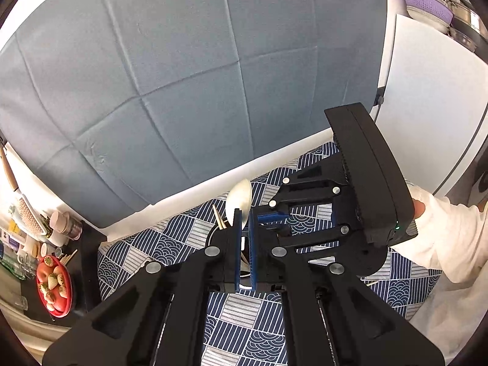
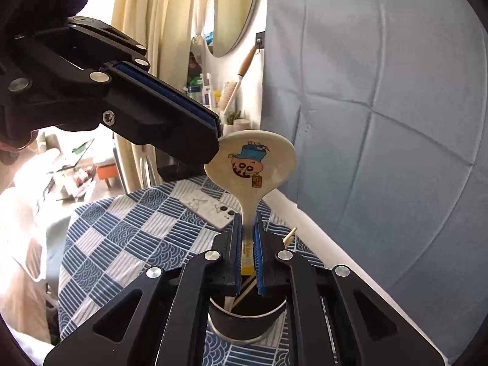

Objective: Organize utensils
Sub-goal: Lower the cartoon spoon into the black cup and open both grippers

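Observation:
A cream spoon with a cartoon print [image 2: 250, 164] stands upright over a dark round utensil cup [image 2: 244, 323]. My right gripper [image 2: 247, 241] is shut on the spoon's handle, just above the cup. Wooden chopsticks [image 2: 288, 235] lean in the cup. My left gripper [image 2: 213, 140] comes in from the upper left, its tips at the spoon's bowl edge. In the left wrist view the left gripper [image 1: 245, 244] has its blue pads close together around the spoon's bowl [image 1: 239, 201]. The right gripper [image 1: 335, 213] shows behind it.
The cup stands on a table with a blue and white patterned cloth [image 2: 128, 244]. A phone [image 2: 210, 210] lies on the cloth. A grey-blue sheet [image 1: 183, 76] hangs behind. A red plate of fruit [image 1: 55, 286] and bottles sit at the far left.

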